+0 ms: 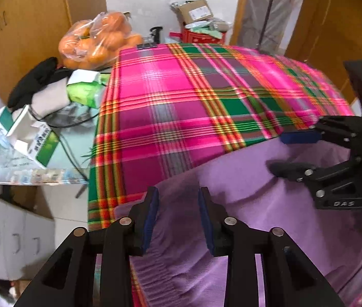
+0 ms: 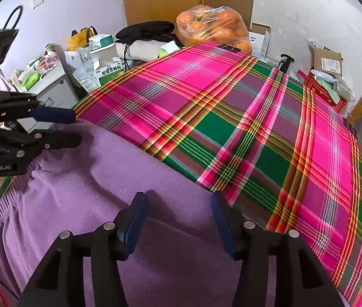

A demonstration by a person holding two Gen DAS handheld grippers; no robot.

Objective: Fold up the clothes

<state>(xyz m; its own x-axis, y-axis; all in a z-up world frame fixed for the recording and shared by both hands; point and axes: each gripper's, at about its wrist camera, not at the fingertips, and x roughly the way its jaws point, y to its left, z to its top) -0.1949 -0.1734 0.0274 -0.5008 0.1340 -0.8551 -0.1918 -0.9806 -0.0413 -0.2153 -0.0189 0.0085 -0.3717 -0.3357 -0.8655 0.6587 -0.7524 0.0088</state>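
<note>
**Lilac fleece garment on a plaid-covered bench, both tools parted above it**

A soft lilac fleece garment [image 2: 135,179] with a ribbed, gathered hem lies on the near part of the bench, which is covered by a pink, green and red plaid cloth [image 2: 245,117]. The garment's far edge crosses the plaid on a diagonal.

The left tool [image 1: 178,204], black with dark blue pads, hangs over the garment's near left part with its jaws apart at a moderate gap and nothing between them. In the right wrist view its body bears the white lettering "GenRobot.AI".

The right tool [image 2: 178,212] is likewise parted, rather wider, over the fleece close to its far edge, and grips nothing. In the left wrist view it shows the letters "DAS" on its side, with one blue pad near the line where fleece meets plaid.

Beyond the cloth's far edge sit a clear plastic bag of oranges [image 1: 96,41], a black binder clip [image 1: 147,46] on the cloth's edge, a black glove [image 1: 35,81] on pale folded fabric, and a green-and-white medicine box [image 2: 108,70] printed with Chinese characters. An open brown cardboard parcel with a white shipping label [image 1: 196,11] rests on a red patterned box [image 1: 201,35]; the label's print is too small to read.
</note>
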